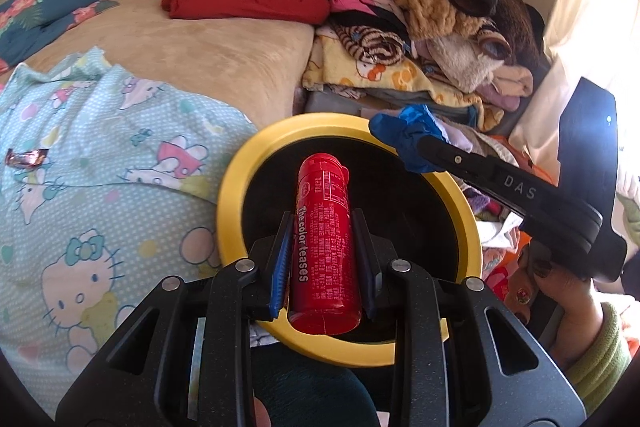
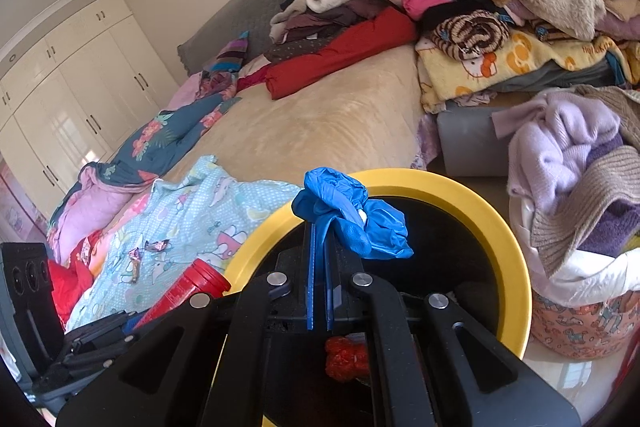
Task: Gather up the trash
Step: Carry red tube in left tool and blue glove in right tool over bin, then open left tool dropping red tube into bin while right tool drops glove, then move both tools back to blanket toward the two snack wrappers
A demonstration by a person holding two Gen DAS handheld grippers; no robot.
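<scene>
My left gripper (image 1: 323,223) is shut on a red cylindrical can (image 1: 325,239) and holds it over the mouth of a yellow-rimmed bin (image 1: 232,195). My right gripper (image 2: 320,227) is shut on a crumpled blue glove (image 2: 348,213) above the same bin (image 2: 500,223); it also shows in the left wrist view (image 1: 412,137), reaching in from the right. A red crumpled scrap (image 2: 346,359) lies inside the bin. The can's top (image 2: 200,279) shows at lower left in the right wrist view. Candy wrappers (image 2: 144,253) lie on the Hello Kitty sheet (image 1: 100,187); one shows in the left wrist view (image 1: 26,158).
The bin stands beside a bed with a beige blanket (image 1: 200,55). A tall pile of clothes (image 1: 400,7) rises behind it. A basket of knitwear (image 2: 580,187) sits to the right. White wardrobes (image 2: 72,99) line the far wall.
</scene>
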